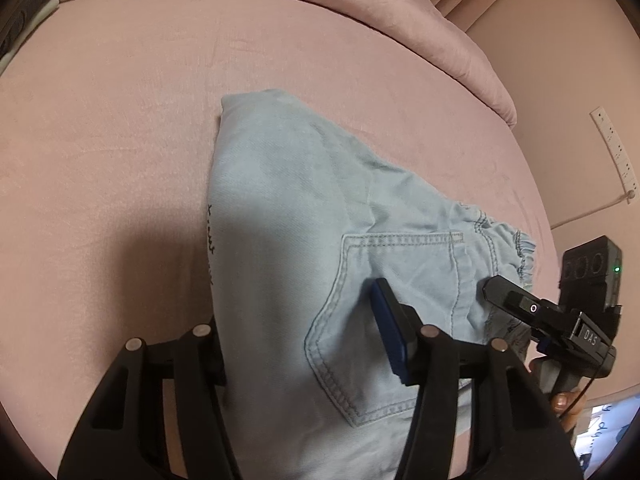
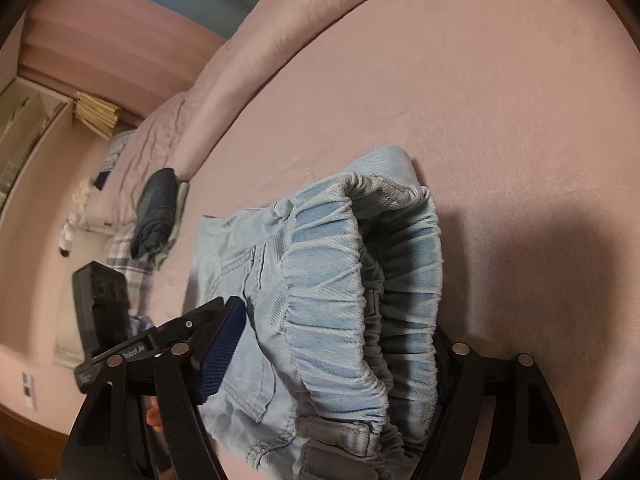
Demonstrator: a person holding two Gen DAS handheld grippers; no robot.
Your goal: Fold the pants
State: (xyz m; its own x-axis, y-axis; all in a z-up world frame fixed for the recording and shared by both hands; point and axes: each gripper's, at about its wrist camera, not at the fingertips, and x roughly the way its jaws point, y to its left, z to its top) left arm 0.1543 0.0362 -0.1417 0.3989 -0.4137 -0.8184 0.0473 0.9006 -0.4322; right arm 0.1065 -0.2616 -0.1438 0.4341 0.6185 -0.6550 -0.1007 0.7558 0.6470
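Note:
Light blue denim pants (image 1: 304,216) lie folded on the pink bed (image 1: 120,120), back pocket (image 1: 384,312) up. My left gripper (image 1: 300,332) is open with its jaws spread wide around the near end of the pants; the right blue pad (image 1: 390,332) rests on the pocket, the left finger is hidden under the fabric edge. In the right wrist view the elastic waistband (image 2: 360,280) bunches up between the wide-open jaws of my right gripper (image 2: 332,344). The right gripper also shows in the left wrist view (image 1: 532,312) at the waistband side.
A folded pink blanket (image 1: 400,12) runs along the bed's far edge. A rolled dark garment (image 2: 158,208) and checked cloth (image 2: 128,264) lie at the bed's left side. A power strip (image 1: 614,152) hangs on the wall.

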